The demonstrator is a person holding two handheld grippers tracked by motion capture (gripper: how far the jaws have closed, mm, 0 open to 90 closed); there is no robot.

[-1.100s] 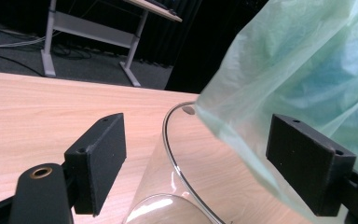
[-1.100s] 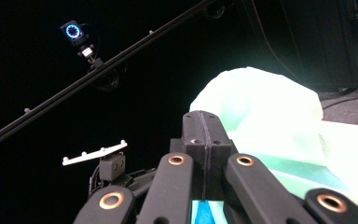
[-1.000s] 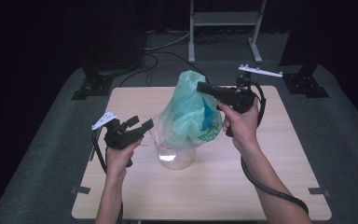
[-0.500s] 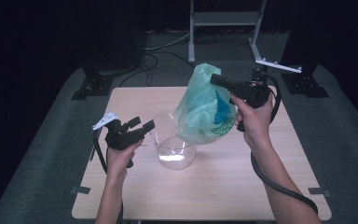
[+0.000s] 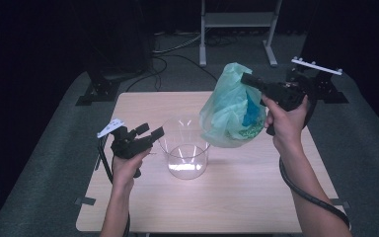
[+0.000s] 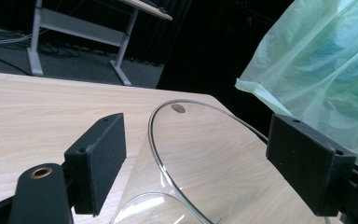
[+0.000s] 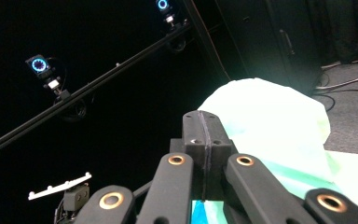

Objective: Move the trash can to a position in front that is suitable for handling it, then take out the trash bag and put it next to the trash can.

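A clear round container (image 5: 185,148) stands upright on the wooden table (image 5: 237,197), left of the middle. My left gripper (image 5: 150,132) is at its left rim, open. In the left gripper view the jaws (image 6: 200,163) stand wide apart with the container's rim (image 6: 168,105) running between them, and I see no pad pressing on it. My right gripper (image 5: 246,79) is shut on the top of a pale green plastic bag (image 5: 229,111) with something blue inside. The bag hangs in the air just right of the container. The right gripper view has the shut jaws (image 7: 204,135) against the bag (image 7: 270,121).
A metal stand (image 5: 237,19) is on the floor behind the table. Black floor mounts lie off the far left corner (image 5: 98,91) and the far right corner (image 5: 325,84). The right gripper's cable (image 5: 301,192) loops along the forearm. The bare tabletop runs toward me.
My right gripper has carried the bag up and to the right, away from over the container. The left gripper and the container have stayed in place.
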